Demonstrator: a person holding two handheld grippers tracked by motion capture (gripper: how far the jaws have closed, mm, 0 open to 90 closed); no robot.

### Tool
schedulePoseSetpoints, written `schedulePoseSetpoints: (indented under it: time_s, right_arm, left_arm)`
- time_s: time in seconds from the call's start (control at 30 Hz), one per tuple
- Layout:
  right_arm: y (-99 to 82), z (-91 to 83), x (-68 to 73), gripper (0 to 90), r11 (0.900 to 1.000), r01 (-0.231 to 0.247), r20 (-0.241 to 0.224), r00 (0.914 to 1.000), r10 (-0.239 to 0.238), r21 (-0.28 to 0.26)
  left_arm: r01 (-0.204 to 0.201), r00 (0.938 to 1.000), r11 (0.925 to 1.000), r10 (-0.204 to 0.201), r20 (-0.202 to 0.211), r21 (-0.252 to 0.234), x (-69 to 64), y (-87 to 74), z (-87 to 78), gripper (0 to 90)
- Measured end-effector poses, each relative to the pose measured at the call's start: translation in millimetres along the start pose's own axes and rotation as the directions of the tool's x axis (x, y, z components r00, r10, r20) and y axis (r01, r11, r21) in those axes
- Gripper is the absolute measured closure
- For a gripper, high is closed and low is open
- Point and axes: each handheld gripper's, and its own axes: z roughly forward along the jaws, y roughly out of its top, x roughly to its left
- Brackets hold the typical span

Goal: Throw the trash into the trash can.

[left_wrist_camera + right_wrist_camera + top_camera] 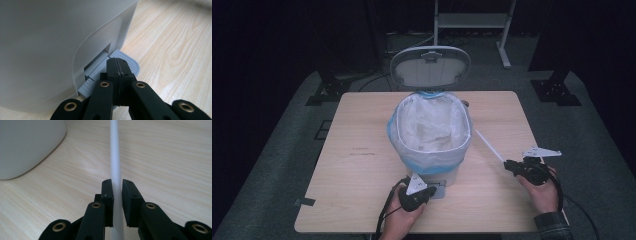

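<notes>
The right gripper [117, 185] is clamped on a thin white stick [488, 145], held above the table [362, 170] right of the bin [430, 165]. The left gripper [117, 65], jaws shut and empty, presses the pedal [128, 62] (lid [430, 65] stands up). Step in hand: carrying; next, probably lift the straight, smooth stick over the lined rim and release.

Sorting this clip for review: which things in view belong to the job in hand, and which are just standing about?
In the job:
- left gripper, shut, pressing the bin's pedal
- pedal bin, lid up, bag-lined
- right gripper, shut on the white stick

Standing about:
- metal frame behind the table
- black stands on the floor
</notes>
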Motion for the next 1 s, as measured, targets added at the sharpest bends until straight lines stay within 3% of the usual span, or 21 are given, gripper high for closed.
schedulePoseSetpoints:
  time_s: [0.2,0.57,0.87,1.0]
  right_arm:
    - [5.9,-16.0,-6.7,79.4,0.9985,0.029,-0.041,0.9987,-0.031,-0.046]
    - [9.8,-37.2,-21.6,79.4,0.9954,0.024,-0.12,0.9922,-0.035,-0.093]
    - [20.1,-56.6,-23.3,79.5,0.9883,0.057,-0.185,0.9792,-0.083,-0.142]
    - [29.9,-68.1,-20.5,79.5,0.9811,0.082,-0.214,0.9694,-0.12,-0.175]
  left_arm:
    - [-0.001,1.0,1.0,0.001,0.0,0.001,0.1,0.0,0.0,90.0]
    - [-0.001,1.0,1.0,0.001,0.0,0.001,0.0,0.0,0.0,90.0]
    - [-0.001,1.0,1.0,0.001,0.0,-0.001,0.1,0.0,0.1,90.0]
    - [-0.002,1.0,1.0,0.002,-0.002,0.002,0.2,0.0,-0.1,90.0]
